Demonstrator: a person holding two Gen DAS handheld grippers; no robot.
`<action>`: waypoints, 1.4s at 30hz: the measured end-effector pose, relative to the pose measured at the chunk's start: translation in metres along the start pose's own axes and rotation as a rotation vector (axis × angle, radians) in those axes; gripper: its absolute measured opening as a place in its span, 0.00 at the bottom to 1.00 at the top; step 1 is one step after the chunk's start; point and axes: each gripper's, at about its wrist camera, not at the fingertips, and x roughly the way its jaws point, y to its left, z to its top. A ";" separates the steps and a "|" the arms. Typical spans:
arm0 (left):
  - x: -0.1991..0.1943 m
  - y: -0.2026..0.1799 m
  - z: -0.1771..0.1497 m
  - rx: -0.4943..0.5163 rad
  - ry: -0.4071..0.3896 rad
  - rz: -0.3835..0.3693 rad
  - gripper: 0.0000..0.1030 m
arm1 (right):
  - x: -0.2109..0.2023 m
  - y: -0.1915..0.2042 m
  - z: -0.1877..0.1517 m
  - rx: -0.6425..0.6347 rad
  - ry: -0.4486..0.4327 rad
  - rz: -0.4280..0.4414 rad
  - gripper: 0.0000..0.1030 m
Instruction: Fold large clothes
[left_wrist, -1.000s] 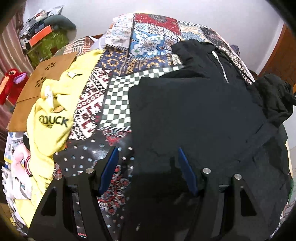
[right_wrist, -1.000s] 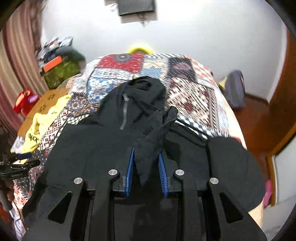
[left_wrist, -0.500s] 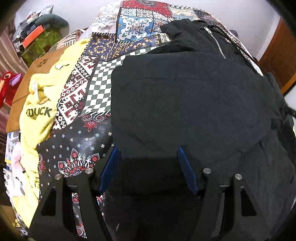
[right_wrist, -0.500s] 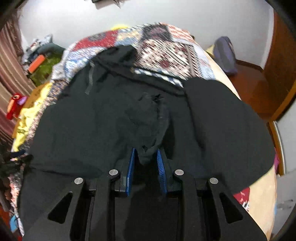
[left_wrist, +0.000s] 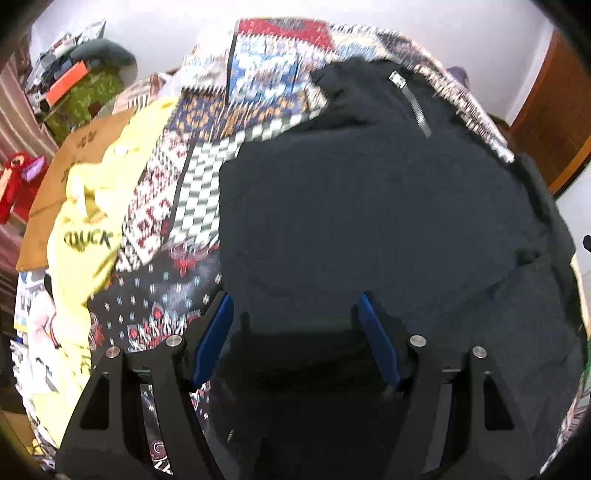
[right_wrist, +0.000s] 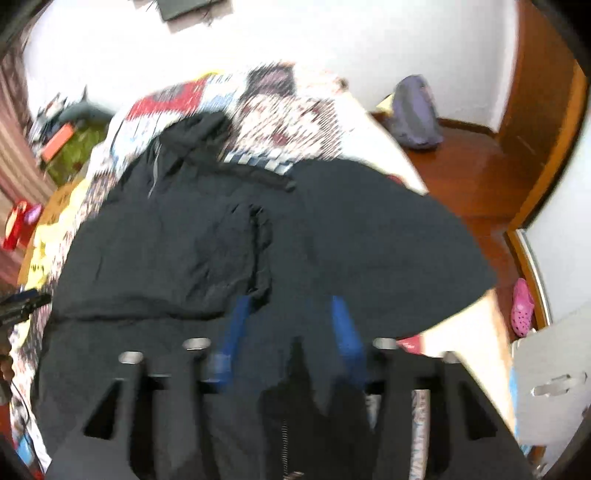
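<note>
On the patchwork-quilted bed (left_wrist: 258, 70), spread flat, large black zip-up hooded jacket (left_wrist: 369, 206); above it, left gripper (left_wrist: 295, 314) agape and empty, right gripper (right_wrist: 290, 310) just sprung apart, clasping nothing.

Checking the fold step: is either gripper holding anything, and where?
Nothing. The right gripper has just opened off the black jacket; the left gripper is open too.

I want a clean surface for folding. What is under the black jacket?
The black jacket lies on a patchwork bedspread, which shows past its collar and left edge. Whatever sits directly beneath the jacket's body is covered and cannot be seen.
</note>
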 end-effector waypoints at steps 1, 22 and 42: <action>-0.005 -0.004 0.004 0.004 -0.013 -0.003 0.67 | -0.005 -0.004 0.002 0.017 -0.023 -0.012 0.68; 0.010 -0.124 0.077 0.168 -0.074 -0.119 0.67 | 0.085 -0.177 -0.008 0.622 0.148 -0.067 0.79; 0.041 -0.112 0.066 0.153 -0.021 -0.101 0.67 | 0.100 -0.191 0.022 0.657 0.068 -0.125 0.10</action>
